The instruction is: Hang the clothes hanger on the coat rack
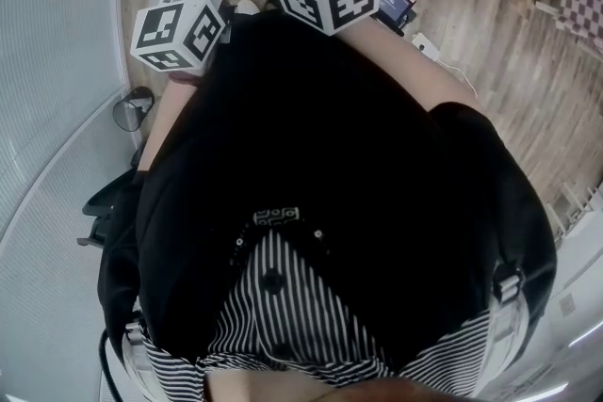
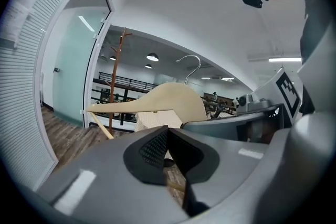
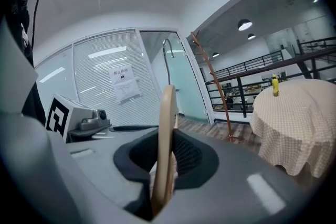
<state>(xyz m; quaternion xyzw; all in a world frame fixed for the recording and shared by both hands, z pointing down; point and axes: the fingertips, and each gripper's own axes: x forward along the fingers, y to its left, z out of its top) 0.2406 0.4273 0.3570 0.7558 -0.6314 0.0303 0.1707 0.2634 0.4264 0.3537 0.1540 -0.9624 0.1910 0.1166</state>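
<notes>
Wooden hanger (image 3: 167, 107) is clamped by left tool (image 2: 169, 139) and right tool (image 3: 168, 152).

The pale wooden clothes hanger (image 3: 167, 128) is standing upright and edge-on, being clamped between the right gripper's (image 3: 164, 165) jaws, with its metal hook (image 3: 167, 57) rising above. The left gripper (image 2: 168, 152) is pinching its thin lower bar. The brown, branch-armed coat rack (image 3: 210, 81) is standing upright, well apart from it.
</notes>
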